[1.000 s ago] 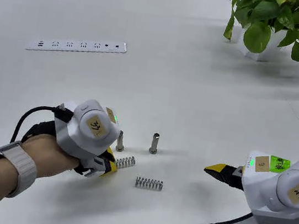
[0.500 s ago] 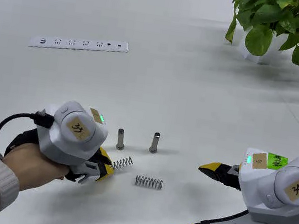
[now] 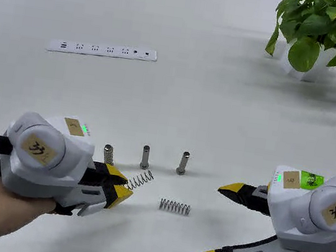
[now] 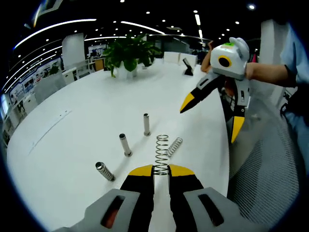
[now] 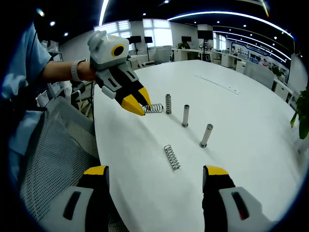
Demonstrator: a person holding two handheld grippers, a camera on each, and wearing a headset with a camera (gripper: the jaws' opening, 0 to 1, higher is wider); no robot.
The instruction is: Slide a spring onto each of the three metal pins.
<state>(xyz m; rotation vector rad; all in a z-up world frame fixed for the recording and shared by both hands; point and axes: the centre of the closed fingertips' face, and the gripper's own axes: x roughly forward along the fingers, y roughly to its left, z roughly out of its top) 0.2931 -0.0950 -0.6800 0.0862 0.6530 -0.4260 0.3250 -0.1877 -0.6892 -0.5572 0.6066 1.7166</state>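
At the table's (image 3: 220,108) near left, the left gripper (image 3: 118,188) has its jaws pressed together on one end of a spring (image 3: 140,178). The spring sticks out from the tips, with its free end near the foot of the middle pin. Three pins stand upright in a row, back from the near edge. The left pin (image 3: 108,154) already wears a fitted spring (image 4: 104,171), while the middle pin (image 3: 145,157) and right pin (image 3: 183,162) are bare. A loose spring (image 3: 175,206) lies flat between the right pin and the near edge. At the near right, the right gripper (image 3: 213,227) hovers with jaws spread wide, gripping nothing, well apart from the pins. A power strip (image 3: 102,50) lies toward the far left, and a plant (image 3: 331,30) sits at the far right corner.
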